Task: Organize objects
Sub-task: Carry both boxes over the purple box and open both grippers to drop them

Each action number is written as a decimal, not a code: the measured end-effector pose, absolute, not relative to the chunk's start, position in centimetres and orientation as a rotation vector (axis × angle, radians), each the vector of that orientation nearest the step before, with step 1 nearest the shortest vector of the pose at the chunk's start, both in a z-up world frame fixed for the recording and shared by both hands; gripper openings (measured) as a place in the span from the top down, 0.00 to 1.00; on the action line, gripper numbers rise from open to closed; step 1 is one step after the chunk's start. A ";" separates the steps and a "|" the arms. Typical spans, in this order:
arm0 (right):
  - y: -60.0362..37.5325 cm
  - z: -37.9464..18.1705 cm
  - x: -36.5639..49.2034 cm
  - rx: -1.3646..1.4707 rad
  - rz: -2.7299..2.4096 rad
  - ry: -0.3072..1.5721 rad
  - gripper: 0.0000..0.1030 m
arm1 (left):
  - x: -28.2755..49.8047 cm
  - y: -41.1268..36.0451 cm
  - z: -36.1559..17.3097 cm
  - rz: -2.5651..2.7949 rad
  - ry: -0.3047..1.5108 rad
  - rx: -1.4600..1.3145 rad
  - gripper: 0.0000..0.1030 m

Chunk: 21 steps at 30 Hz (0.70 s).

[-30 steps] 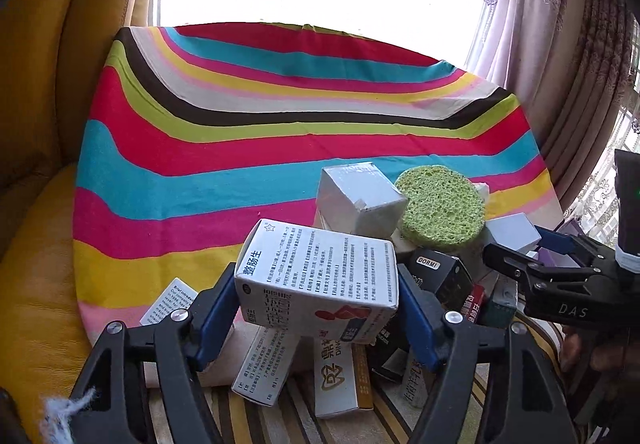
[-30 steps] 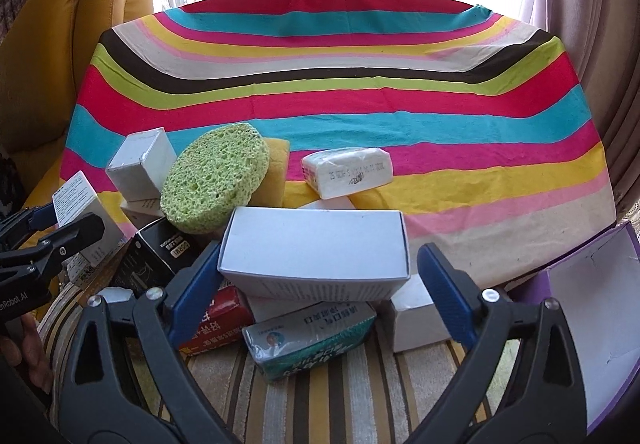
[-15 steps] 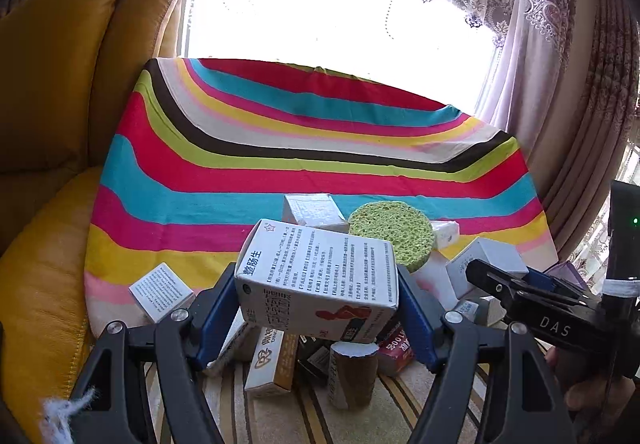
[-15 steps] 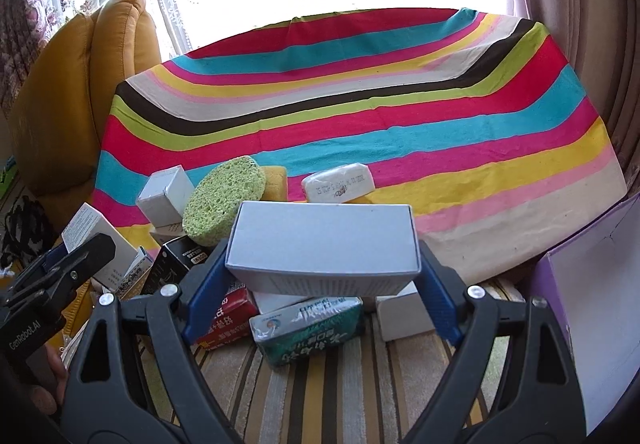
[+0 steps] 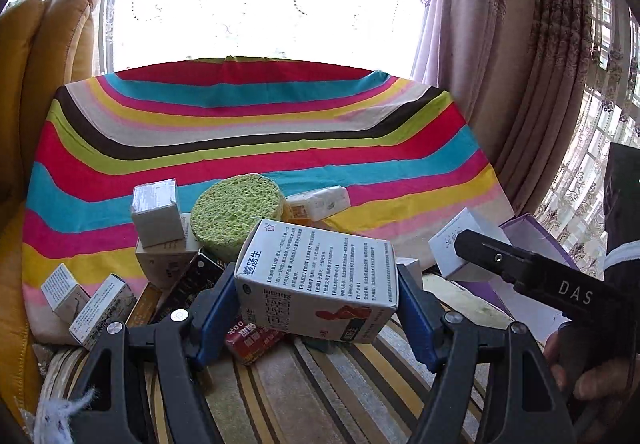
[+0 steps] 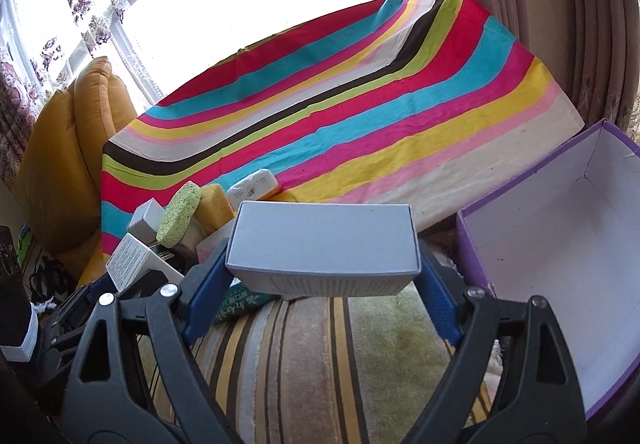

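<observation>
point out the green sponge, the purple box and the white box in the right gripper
green sponge (image 5: 235,213): left wrist view, middle of its round face.
purple box (image 6: 476,252): right wrist view, its near purple wall.
white box (image 6: 324,240): right wrist view, middle of its top face.

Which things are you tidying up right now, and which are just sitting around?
Part of the job:
left claw holding the printed box
right claw holding the grey box
purple box, open
green sponge and small boxes

Just there:
striped cloth
yellow sofa
curtain
</observation>
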State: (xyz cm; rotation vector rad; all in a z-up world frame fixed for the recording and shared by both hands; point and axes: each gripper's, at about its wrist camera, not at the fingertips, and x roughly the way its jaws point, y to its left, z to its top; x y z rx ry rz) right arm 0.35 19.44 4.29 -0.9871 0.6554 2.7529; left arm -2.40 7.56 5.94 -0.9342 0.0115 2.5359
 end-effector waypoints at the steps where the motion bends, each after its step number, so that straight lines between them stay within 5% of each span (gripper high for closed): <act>1: 20.2 4.2 0.9 -0.986 2.735 0.686 0.15 | -2.2 8.3 5.9 2.519 0.025 -0.938 0.28; 21: 33.7 3.5 9.4 -0.936 2.429 0.772 0.15 | 0.2 23.2 5.1 2.234 0.302 -0.958 0.28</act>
